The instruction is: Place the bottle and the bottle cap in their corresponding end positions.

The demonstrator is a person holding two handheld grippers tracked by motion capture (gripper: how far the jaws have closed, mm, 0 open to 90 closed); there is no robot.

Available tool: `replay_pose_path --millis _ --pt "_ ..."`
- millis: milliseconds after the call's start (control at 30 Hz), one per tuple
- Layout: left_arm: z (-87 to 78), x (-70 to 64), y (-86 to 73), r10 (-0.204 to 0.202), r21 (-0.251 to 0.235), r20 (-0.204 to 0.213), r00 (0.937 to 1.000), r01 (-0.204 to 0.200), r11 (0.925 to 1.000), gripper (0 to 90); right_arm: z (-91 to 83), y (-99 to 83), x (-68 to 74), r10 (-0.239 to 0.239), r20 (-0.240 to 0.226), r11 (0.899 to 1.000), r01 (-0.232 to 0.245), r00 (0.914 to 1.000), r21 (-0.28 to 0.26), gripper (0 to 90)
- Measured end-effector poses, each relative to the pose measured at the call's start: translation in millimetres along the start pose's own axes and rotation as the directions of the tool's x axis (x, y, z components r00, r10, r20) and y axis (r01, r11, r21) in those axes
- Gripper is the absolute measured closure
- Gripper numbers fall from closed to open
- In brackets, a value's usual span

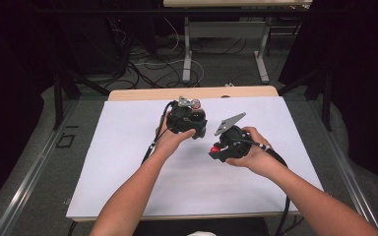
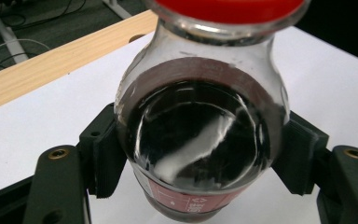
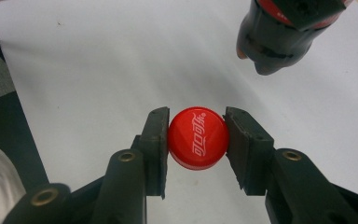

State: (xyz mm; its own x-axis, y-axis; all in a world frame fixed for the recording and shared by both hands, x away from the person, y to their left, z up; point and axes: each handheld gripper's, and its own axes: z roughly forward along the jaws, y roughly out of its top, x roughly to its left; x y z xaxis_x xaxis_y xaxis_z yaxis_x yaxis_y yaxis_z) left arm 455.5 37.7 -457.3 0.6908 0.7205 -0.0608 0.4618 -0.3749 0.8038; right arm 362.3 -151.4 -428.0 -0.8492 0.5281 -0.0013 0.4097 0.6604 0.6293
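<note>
My left gripper (image 2: 200, 156) is shut on a clear plastic cola bottle (image 2: 200, 135), its ribbed pads pressed on both sides of the body. Dark liquid fills the bottle, with a red label low on it and a red band at the top edge. My right gripper (image 3: 197, 140) is shut on a red screw cap (image 3: 198, 137) with white lettering, held above the white sheet. The bottle (image 3: 272, 42) hangs off to its upper right, base towards the camera. In the high view, the left gripper (image 1: 189, 120) and right gripper (image 1: 229, 145) are close together mid-table, the cap (image 1: 215, 148) between them.
A white sheet (image 1: 128, 162) covers the table, whose wooden far edge (image 1: 142, 93) shows beyond it. Behind the table, cables (image 1: 152, 66) lie on the floor around the metal legs (image 1: 187, 54) of another table. Both forearms come in from the bottom.
</note>
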Motion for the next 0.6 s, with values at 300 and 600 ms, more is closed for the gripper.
replay_pose_path --millis 300,600 --pt "25.5 4.6 -13.2 -0.018 0.021 -0.027 0.9995 0.018 0.9996 29.8 5.9 -5.8 -3.7 0.015 0.014 1.000 -0.015 0.9998 -0.002 61.2" --pt "35.6 9.4 -29.0 -0.016 0.041 -0.041 0.9990 0.018 0.9990 29.7 9.5 -6.4 -5.3 0.018 0.015 1.000 -0.018 0.9997 -0.013 61.2"
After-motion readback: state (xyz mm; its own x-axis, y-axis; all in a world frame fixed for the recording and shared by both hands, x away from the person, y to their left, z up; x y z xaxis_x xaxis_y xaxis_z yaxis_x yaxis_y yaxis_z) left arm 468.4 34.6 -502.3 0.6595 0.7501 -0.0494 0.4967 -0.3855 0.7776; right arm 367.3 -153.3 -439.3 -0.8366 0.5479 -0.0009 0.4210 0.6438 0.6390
